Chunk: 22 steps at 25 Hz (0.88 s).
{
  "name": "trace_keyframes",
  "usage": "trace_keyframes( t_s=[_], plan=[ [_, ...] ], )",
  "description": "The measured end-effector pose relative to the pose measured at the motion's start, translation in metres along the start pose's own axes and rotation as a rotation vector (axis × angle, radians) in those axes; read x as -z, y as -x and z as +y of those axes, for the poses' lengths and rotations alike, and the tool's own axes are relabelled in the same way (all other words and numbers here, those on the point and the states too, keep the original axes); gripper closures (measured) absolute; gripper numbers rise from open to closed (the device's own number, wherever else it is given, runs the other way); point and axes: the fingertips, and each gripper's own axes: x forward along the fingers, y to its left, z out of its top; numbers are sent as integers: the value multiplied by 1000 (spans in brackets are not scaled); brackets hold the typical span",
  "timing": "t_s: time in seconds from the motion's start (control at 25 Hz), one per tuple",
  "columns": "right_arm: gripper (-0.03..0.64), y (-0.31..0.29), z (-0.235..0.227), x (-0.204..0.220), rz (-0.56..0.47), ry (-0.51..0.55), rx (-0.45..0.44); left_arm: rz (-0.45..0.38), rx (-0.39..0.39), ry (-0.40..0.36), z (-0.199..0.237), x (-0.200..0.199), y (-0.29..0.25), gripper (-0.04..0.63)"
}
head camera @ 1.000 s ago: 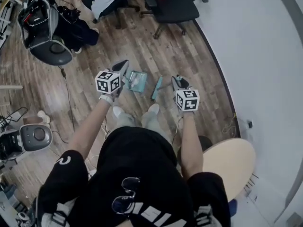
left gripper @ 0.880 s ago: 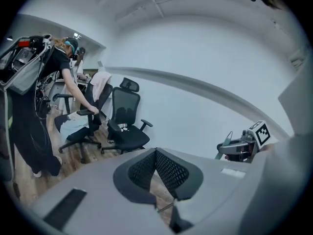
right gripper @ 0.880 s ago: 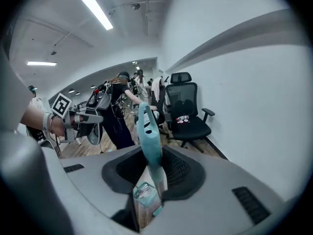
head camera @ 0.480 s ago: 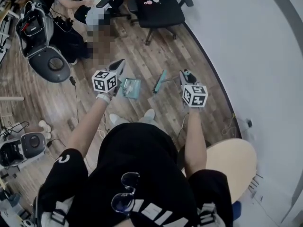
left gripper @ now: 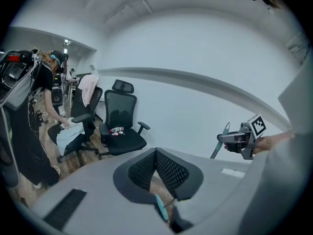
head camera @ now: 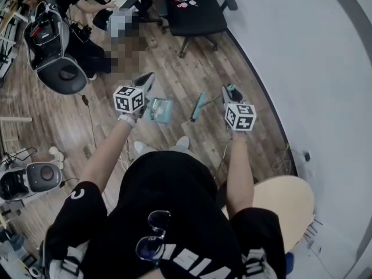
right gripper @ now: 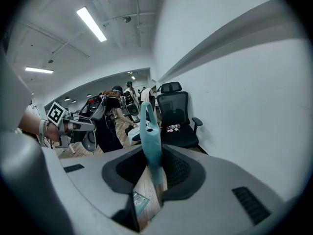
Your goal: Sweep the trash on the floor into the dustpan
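Overhead, the left gripper point(head camera: 149, 82) hangs the teal dustpan point(head camera: 160, 110) above the wooden floor point(head camera: 192, 68), with the brush point(head camera: 197, 106) in the right gripper point(head camera: 231, 90) just beside it (no trash shows from where I stand). Seen in the left gripper view, its fingers point(left gripper: 168, 173) are clenched on the dustpan's thin handle. The right gripper view shows its fingers point(right gripper: 178, 173) clamped round the brush handle, so I'd say set the pan's lip flat on the floor first, then sweep toward it in short strokes.
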Motion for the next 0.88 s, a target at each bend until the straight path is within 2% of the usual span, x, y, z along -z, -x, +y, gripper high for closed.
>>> trace_keyframes(
  t_s=[0.52, 0.88],
  plan=[
    [528, -5, -13, 6, 30, 12, -5, 19, 6, -10, -6, -1, -16, 598],
    [528, -8, -10, 3, 27, 25, -3, 15, -2, -7, 0, -1, -9, 598]
  ],
)
